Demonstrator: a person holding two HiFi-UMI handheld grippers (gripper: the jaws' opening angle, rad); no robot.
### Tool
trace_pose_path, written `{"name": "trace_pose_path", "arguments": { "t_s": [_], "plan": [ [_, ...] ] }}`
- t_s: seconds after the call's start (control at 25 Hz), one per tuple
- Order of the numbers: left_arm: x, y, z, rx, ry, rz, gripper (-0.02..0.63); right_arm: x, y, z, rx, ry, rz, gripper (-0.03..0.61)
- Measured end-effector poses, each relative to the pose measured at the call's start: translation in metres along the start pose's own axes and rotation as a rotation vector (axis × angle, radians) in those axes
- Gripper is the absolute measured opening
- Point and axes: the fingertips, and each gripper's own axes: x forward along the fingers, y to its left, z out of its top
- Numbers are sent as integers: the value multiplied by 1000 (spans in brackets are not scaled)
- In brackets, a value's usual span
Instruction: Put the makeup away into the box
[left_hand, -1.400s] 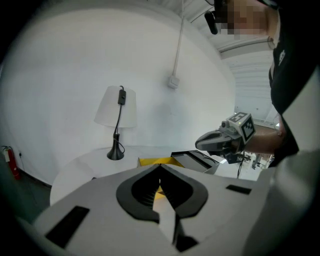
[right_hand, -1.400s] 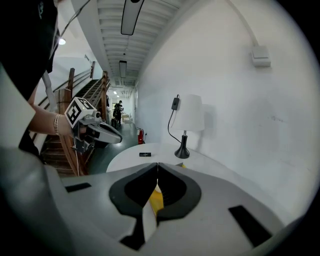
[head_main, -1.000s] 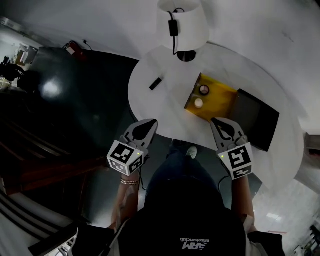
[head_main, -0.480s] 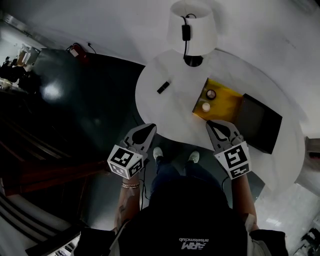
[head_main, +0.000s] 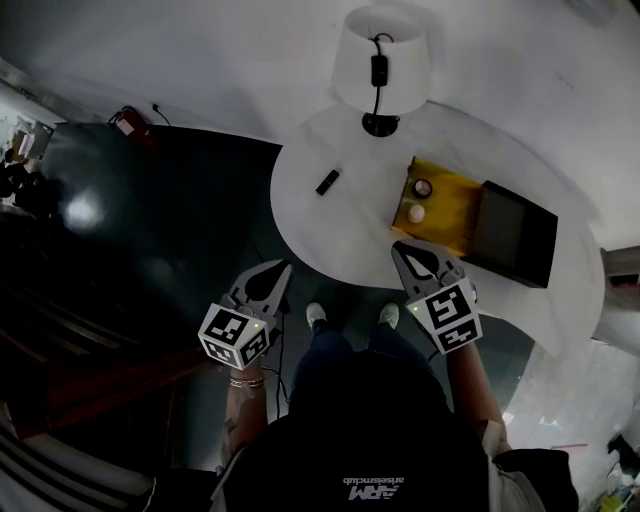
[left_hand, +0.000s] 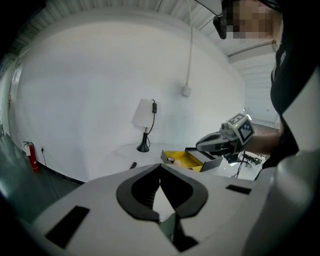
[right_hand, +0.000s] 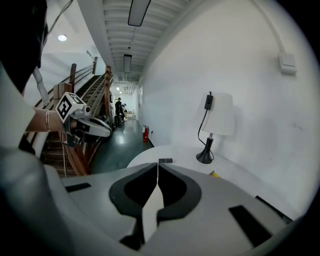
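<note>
A small black makeup stick (head_main: 326, 182) lies on the round white table (head_main: 330, 230), left of an open yellow box (head_main: 447, 213). Inside the box are two small round pots (head_main: 421, 188); its black lid (head_main: 513, 234) lies to its right. My left gripper (head_main: 283, 267) is shut and empty, off the table's near-left edge over the dark floor. My right gripper (head_main: 400, 248) is shut and empty at the table's near edge, just short of the box. In the left gripper view the stick (left_hand: 133, 164) and box (left_hand: 183, 159) lie beyond the shut jaws. The right gripper view also shows the stick (right_hand: 165, 160).
A white lamp (head_main: 380, 60) with a black base stands at the table's far side. The person's shoes (head_main: 316, 316) show below the table edge. A red fire extinguisher (head_main: 125, 118) stands by the wall at the left. Stairs rise on the left (right_hand: 75, 100).
Both grippers have drawn back from the table toward the person, each still shut. The left one now hangs over the floor, and the right tip no longer overlaps the box.
</note>
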Motion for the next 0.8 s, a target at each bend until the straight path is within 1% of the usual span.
{"name": "trace_pose_path", "arguments": {
  "t_s": [0.44, 0.64, 0.8],
  "plan": [
    [-38, 75, 0, 36, 20, -40, 17, 33, 42, 30, 46, -3, -97, 20],
    [-50, 87, -1, 61, 33, -98, 17, 41, 57, 30, 96, 18, -150, 20],
    [-56, 94, -3, 64, 38, -136, 17, 42, 70, 33, 119, 22, -182, 20]
  ]
}}
